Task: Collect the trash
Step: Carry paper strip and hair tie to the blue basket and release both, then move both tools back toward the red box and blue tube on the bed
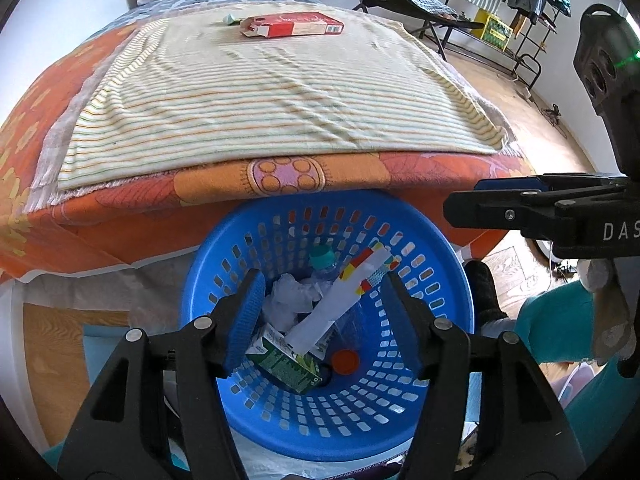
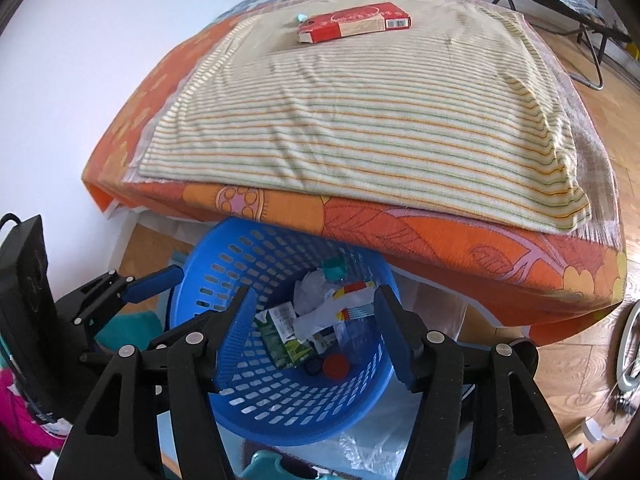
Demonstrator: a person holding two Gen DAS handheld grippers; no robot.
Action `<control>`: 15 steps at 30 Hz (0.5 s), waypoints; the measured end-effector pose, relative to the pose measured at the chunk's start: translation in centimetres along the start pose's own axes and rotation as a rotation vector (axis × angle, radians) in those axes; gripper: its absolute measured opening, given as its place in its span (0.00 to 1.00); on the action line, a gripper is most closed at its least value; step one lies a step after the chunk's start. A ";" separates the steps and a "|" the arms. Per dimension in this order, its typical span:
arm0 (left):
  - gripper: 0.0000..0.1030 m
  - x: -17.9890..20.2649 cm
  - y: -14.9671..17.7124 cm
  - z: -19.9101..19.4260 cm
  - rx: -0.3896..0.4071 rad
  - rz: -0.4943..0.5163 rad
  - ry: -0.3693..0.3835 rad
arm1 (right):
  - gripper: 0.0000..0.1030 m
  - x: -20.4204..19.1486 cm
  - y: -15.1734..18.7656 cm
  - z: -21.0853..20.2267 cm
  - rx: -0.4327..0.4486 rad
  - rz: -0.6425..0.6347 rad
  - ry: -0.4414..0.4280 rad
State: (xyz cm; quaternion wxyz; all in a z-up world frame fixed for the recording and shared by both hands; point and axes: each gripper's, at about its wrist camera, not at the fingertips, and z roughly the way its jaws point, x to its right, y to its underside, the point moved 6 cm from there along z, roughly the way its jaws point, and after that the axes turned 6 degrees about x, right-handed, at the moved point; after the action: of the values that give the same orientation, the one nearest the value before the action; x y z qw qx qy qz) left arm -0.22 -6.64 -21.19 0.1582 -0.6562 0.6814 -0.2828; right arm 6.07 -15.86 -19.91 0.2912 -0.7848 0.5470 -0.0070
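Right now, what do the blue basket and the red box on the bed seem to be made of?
The blue basket looks like moulded plastic with a smooth, slightly glossy finish: its wall is pierced by regular slots. The red box looks like thin printed cardboard, matte to lightly coated: one end flap stands open, showing a pale brown inside, and a barcode is printed on it. Its exact coating is unclear.

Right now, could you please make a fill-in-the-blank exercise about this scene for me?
1. The trash lies inside a ____ perforated basket.
2. The red box still lies on the ____ blanket.
3. Both the left hand-held gripper and the right hand-held gripper hold ____.
4. The loose round cap in the basket is ____.

Missing words: blue; striped; nothing; red
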 end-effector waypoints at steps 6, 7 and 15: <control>0.60 0.1 -1.6 -0.6 0.022 0.006 0.002 | 0.59 -0.5 -1.9 -1.1 0.044 -0.011 -0.007; 0.60 0.1 -1.8 -0.7 0.026 0.009 0.002 | 0.59 -0.6 -2.2 -1.3 0.054 -0.014 -0.007; 0.60 0.5 -4.1 -1.4 0.056 0.031 0.001 | 0.59 -0.8 -4.9 -2.8 0.115 -0.022 -0.021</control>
State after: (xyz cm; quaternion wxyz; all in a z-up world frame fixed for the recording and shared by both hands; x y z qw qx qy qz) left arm 2.19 -6.77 -17.60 0.1807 -0.6406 0.6834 -0.2998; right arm 9.07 -15.29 -15.07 0.3413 -0.7727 0.5341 -0.0335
